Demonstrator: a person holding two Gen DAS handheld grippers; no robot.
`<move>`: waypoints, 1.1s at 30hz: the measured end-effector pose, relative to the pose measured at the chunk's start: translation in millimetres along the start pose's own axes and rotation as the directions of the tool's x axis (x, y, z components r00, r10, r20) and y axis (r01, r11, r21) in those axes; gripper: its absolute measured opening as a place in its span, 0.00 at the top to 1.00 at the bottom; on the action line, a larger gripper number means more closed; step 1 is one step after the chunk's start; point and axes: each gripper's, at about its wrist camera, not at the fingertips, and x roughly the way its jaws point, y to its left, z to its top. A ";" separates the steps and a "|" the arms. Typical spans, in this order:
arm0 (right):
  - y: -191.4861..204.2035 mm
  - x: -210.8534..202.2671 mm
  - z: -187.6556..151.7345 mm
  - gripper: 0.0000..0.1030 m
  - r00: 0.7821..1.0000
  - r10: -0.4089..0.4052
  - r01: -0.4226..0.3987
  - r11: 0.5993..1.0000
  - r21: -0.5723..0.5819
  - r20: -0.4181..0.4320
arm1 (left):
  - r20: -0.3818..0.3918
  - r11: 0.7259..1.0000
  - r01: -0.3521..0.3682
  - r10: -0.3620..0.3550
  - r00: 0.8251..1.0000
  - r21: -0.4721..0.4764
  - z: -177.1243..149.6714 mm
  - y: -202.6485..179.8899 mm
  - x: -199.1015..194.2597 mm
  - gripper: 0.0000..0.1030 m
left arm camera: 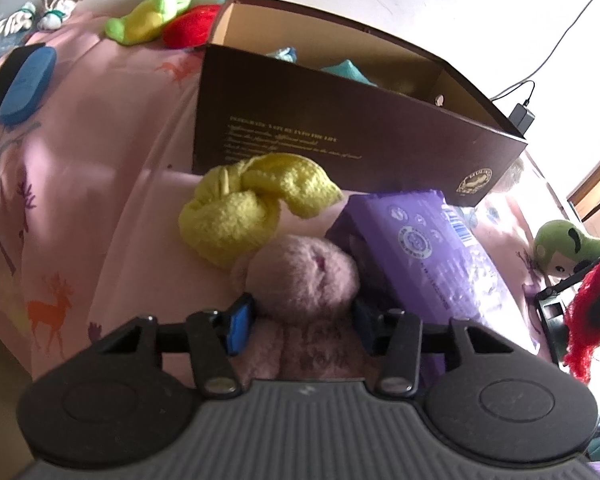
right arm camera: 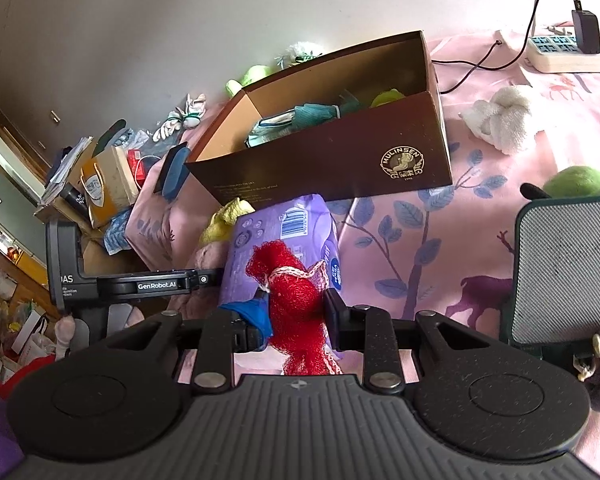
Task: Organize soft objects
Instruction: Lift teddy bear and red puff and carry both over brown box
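Left wrist view shows the left gripper (left arm camera: 302,314) clamped on one fuzzy pink plush toy (left arm camera: 304,276) lying on the pink bedsheet (left arm camera: 100,160), just beside one knotted yellow knit cloth (left arm camera: 252,204) and one purple wipes pack (left arm camera: 420,236), before one open brown box (left arm camera: 340,136). Right wrist view has the right gripper (right arm camera: 296,314) pinched tight on one red mesh pouch (right arm camera: 296,300) above the pack.
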 end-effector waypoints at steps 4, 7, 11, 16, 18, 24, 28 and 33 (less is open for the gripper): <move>-0.6 0.7 3.1 0.91 1.000 0.011 -0.011 1.000 -0.004 -0.003 | 0.023 1.000 -0.010 0.010 1.000 0.001 -1.7 -2.0 -11.5 0.55; -1.8 -0.1 6.4 0.91 1.000 0.029 -0.029 1.000 -0.001 -0.004 | 0.041 1.000 -0.012 0.011 0.999 0.014 -3.6 -5.2 -26.5 0.55; -2.8 -1.2 13.3 0.91 0.998 0.057 -0.057 0.998 0.010 0.004 | 0.066 0.999 -0.022 0.020 0.998 0.026 -4.0 -7.5 -50.4 0.57; 0.2 -3.3 31.1 0.91 0.995 0.100 -0.099 0.995 -0.006 0.029 | 0.126 0.999 -0.040 0.035 0.991 0.038 5.4 -11.9 -82.8 0.57; 2.4 -3.9 42.2 0.91 0.991 0.123 -0.123 0.992 -0.009 0.043 | 0.168 0.998 -0.039 0.031 0.985 0.048 15.5 -16.0 -97.0 0.57; 12.4 -4.8 91.6 0.91 0.978 0.168 -0.167 0.986 -0.020 0.124 | 0.298 0.995 -0.001 -0.030 0.954 0.104 70.1 -31.1 -129.4 0.57; 18.4 -2.9 133.6 0.91 0.967 0.168 -0.173 0.985 0.009 0.193 | 0.369 0.987 0.013 -0.073 0.926 0.160 114.5 -46.4 -135.6 0.57; 24.8 15.7 175.5 0.91 0.956 0.115 -0.127 0.991 0.031 0.269 | 0.393 0.975 0.002 -0.091 0.915 0.220 167.6 -62.2 -111.4 0.57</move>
